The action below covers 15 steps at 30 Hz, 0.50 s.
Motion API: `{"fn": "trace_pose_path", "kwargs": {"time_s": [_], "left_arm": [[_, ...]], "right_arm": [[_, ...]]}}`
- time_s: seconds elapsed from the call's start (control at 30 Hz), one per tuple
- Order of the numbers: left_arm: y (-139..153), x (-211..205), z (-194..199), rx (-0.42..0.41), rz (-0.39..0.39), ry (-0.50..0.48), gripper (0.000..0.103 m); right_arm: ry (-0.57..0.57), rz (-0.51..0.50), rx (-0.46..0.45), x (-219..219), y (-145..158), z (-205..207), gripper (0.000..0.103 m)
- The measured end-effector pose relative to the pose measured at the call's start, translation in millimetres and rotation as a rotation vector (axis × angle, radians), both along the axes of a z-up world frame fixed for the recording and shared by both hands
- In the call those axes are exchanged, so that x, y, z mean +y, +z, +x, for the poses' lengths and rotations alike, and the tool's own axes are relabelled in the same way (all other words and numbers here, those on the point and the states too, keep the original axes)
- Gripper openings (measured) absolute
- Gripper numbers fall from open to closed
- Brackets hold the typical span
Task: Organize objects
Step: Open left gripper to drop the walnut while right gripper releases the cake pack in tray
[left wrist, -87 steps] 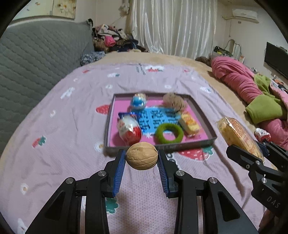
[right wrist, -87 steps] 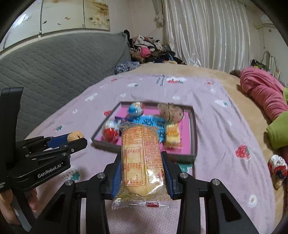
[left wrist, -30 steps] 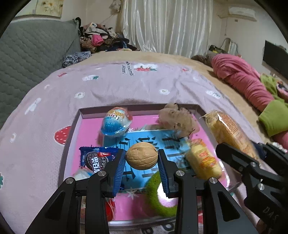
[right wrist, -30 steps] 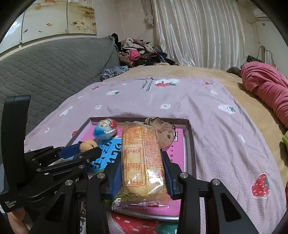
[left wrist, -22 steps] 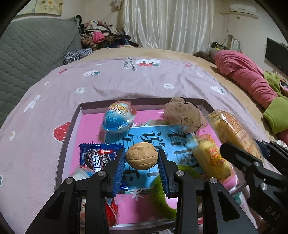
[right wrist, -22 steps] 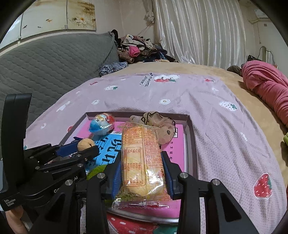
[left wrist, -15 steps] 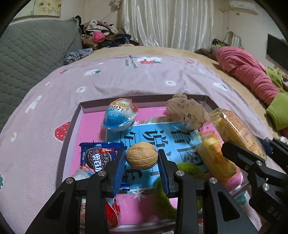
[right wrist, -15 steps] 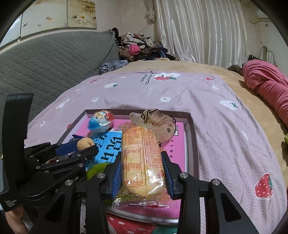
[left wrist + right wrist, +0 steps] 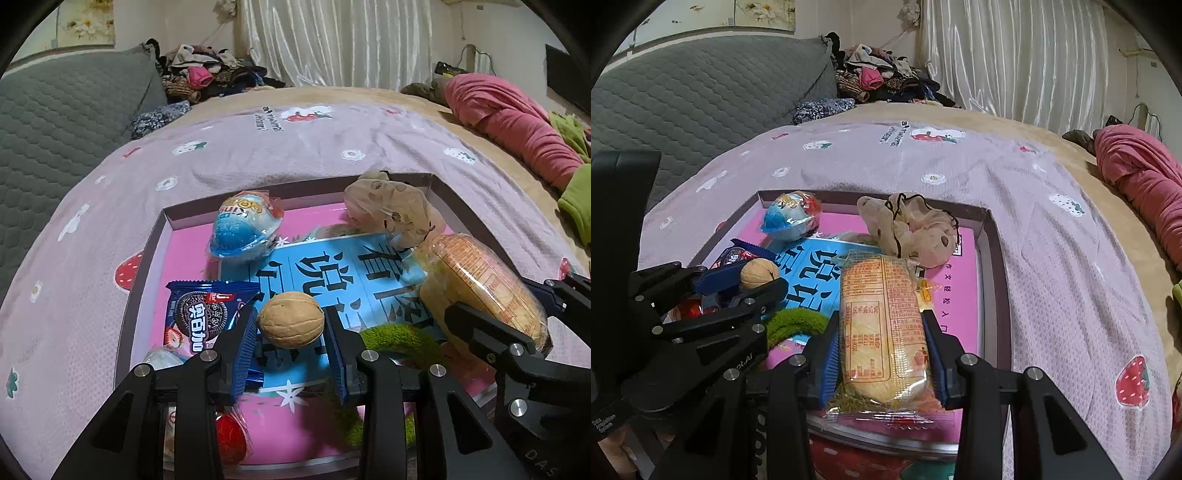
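My left gripper (image 9: 291, 325) is shut on a tan walnut (image 9: 290, 324) and holds it above the pink-floored tray (image 9: 147, 258), over its blue printed sheet (image 9: 332, 266). My right gripper (image 9: 882, 347) is shut on a wrapped yellow cake (image 9: 882, 317), held over the tray's right half (image 9: 991, 258). In the right wrist view the left gripper (image 9: 753, 282) with the walnut (image 9: 759, 274) shows at the left. In the left wrist view the cake (image 9: 480, 284) and the right gripper's black fingers (image 9: 487, 336) show at the right.
Lying in the tray are a blue-capped egg toy (image 9: 243, 229), a cookie pack (image 9: 207, 314), a green ring (image 9: 399, 336), a spotted beige pouch (image 9: 391, 210) and a red egg (image 9: 229, 439). The tray sits on a lilac strawberry-print blanket (image 9: 258, 147). Grey headboard (image 9: 55, 122) at left; pink bedding (image 9: 517, 125) at right.
Both grippers have sunk closer to the tray, still holding the walnut and the cake. The cake has moved in over the tray's right side, covering the small yellow pack.
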<state>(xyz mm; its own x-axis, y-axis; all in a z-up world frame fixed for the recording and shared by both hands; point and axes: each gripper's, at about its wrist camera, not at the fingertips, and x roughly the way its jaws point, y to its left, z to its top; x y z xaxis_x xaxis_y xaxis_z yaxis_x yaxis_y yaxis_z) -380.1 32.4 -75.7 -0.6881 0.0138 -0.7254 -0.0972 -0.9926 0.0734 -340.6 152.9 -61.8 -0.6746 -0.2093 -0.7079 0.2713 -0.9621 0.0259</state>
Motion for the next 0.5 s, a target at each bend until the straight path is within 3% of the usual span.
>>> {"fn": "trace_pose_path", "kwargs": {"time_s": [0.23, 0.33, 0.5], "left_arm": [[-0.5, 2.7, 1.3, 0.001, -0.018, -0.005, 0.038], [-1.0, 3.2, 1.9, -0.002, -0.025, -0.006, 0.047], [-1.4, 2.4, 2.7, -0.007, -0.032, -0.006, 0.05]], "right_arm": [[0.001, 0.002, -0.018, 0.9, -3.7, -2.0, 0.044], [-0.001, 0.009, -0.021, 0.7, -4.4, -1.9, 0.047], [-0.003, 0.001, -0.019, 3.7, -1.3, -0.1, 0.049]]}}
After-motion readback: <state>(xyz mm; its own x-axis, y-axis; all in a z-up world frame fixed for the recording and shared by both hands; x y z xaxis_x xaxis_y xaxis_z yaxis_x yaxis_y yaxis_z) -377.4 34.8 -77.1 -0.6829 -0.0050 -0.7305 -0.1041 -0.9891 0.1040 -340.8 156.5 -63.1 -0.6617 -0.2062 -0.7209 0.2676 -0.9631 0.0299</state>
